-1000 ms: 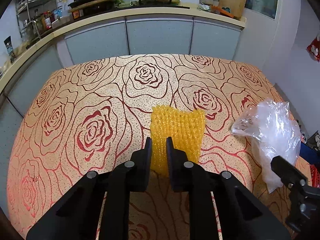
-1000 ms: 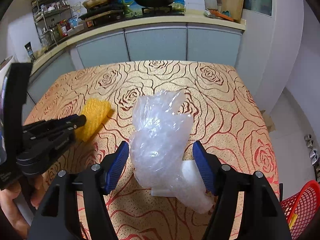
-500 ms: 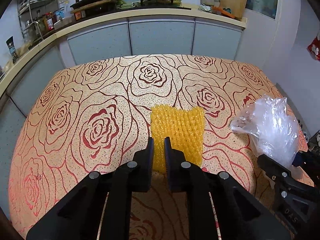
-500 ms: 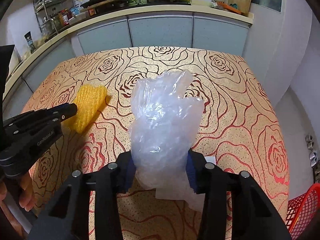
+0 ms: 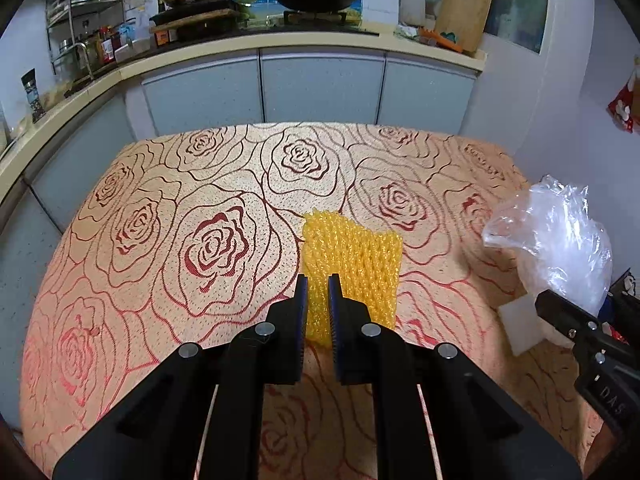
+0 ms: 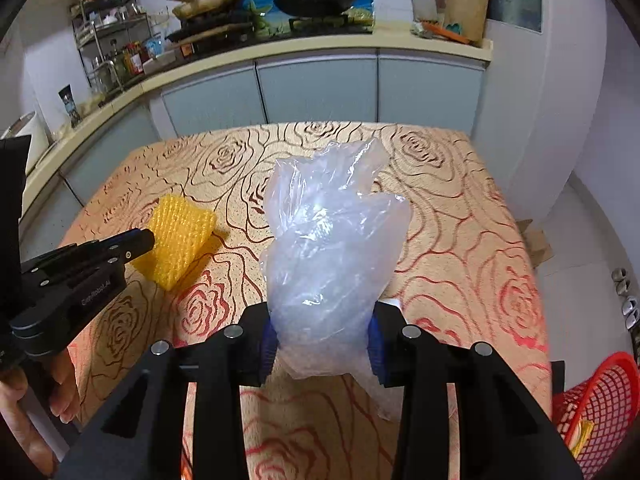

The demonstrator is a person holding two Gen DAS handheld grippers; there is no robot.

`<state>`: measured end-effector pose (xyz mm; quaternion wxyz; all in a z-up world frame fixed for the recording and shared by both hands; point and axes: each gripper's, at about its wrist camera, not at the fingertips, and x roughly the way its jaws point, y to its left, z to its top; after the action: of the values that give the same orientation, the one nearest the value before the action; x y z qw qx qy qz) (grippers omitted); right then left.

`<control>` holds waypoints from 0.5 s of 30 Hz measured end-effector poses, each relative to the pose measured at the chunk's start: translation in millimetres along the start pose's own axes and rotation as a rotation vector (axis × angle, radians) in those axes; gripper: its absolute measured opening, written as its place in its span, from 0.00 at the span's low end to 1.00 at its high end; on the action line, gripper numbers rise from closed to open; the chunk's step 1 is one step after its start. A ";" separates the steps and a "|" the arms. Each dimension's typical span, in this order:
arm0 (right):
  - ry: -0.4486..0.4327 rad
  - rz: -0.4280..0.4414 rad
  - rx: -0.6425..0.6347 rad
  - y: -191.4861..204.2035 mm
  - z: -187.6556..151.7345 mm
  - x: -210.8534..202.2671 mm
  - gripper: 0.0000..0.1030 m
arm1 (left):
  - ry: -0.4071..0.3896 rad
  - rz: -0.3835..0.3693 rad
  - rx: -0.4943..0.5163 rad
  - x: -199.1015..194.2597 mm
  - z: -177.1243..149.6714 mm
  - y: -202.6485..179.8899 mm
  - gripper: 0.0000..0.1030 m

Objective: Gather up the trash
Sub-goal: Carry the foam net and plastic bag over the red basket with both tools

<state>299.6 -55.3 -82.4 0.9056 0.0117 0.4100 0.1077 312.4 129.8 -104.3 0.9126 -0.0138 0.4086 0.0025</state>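
Basically a double pickup: left gripper is clamped on the near edge of the yellow foam net, and right gripper has its jaws closing on the clear plastic bag, pads squeezing it, right of the net on the rose-pattern table. Next probably means carrying both to the red basket off the table's right corner. A white piece lies under the bag; nothing blocks the way.

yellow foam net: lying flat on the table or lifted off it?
Lifted at one side. The left tool pinches the yellow foam net by its near edge; the right wrist view shows its shadow on the tablecloth beneath.
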 end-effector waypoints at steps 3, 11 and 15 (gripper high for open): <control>-0.016 -0.004 0.012 -6.8 -3.8 -14.8 0.34 | -0.019 -0.011 0.007 -16.6 -2.7 -5.2 0.11; -0.068 -0.044 0.059 -35.6 -21.4 -67.2 0.34 | -0.071 -0.052 0.032 -62.3 -10.6 -25.2 0.11; -0.095 -0.093 0.068 -52.0 -33.3 -93.9 0.34 | -0.096 -0.091 0.057 -83.0 -15.4 -45.0 0.11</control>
<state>224.2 -127.5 -40.7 0.9271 0.0287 0.3702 0.0507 246.4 84.9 -51.6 0.9303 -0.0062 0.3635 -0.0499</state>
